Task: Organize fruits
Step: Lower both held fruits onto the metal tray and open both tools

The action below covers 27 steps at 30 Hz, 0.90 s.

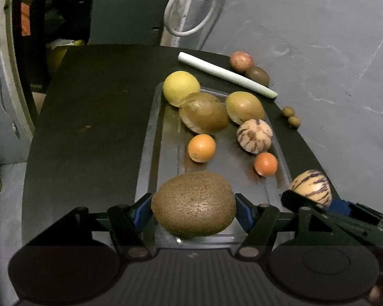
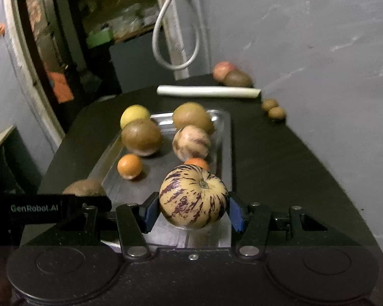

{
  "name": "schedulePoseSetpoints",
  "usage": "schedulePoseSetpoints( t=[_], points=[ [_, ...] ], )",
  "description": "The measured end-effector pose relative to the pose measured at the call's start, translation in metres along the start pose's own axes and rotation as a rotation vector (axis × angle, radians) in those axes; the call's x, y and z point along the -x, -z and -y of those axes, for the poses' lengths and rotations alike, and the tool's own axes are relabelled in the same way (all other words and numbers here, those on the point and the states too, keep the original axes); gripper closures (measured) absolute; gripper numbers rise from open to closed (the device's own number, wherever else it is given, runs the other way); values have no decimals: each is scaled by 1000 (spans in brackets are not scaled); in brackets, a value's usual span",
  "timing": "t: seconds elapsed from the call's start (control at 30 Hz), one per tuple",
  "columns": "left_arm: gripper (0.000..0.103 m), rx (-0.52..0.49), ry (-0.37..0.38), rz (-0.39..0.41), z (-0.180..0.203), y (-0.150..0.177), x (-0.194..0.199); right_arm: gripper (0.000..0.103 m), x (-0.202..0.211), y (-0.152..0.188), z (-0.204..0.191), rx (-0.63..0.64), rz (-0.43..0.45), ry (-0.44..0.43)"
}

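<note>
Carrying step, both loads over the near end of the metal tray [image 1: 150, 137]: my left gripper [image 1: 193, 205], lower centre of its view, has its fingers pinching a brown kiwi [image 1: 193, 204]; my right gripper [image 2: 191, 205], lower centre of its view, pinches a striped melon-like fruit [image 2: 192, 197]. Next, I judge, each must be lowered onto bare tray in the foreground, clear of the oranges [image 1: 201, 148], before the fingers spread; more fruit waits on the dark surface [image 1: 89, 127] at upper right.

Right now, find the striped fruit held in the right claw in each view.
Left wrist view: striped fruit at lower right, beside the tray's near corner, partly hidden by the right claw.
Right wrist view: striped fruit at lower centre, clamped between the blue pads.
Shared landmark: the pale stalk beyond the tray.
</note>
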<state>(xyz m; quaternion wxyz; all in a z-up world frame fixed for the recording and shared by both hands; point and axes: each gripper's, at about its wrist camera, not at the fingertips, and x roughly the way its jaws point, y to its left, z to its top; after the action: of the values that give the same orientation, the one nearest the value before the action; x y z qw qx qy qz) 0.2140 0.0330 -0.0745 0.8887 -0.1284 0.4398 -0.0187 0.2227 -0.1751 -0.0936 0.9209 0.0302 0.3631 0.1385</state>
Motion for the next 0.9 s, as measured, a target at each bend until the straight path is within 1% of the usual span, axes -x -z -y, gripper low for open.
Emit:
schedulePoseSetpoints(
  t=[0.13, 0.37, 0.53, 0.77, 0.9],
  points=[
    [32, 18, 0, 2, 0, 1, -6, 46, -11, -3, -2, 41, -32, -22],
    [32, 40, -1, 8, 0, -4, -17, 46, -28, -9, -3, 109, -68, -27],
    [32, 52, 0, 7, 1, -6, -24, 46, -32, -10, -5, 167, -74, -31],
    [31, 58, 0, 3, 3, -8, -29, 46, -32, -5, -12, 256, -72, -12],
    [31, 36, -5, -5, 5, -8, -30, 46, -33, 0, -20, 321, -68, 18]
  ],
)
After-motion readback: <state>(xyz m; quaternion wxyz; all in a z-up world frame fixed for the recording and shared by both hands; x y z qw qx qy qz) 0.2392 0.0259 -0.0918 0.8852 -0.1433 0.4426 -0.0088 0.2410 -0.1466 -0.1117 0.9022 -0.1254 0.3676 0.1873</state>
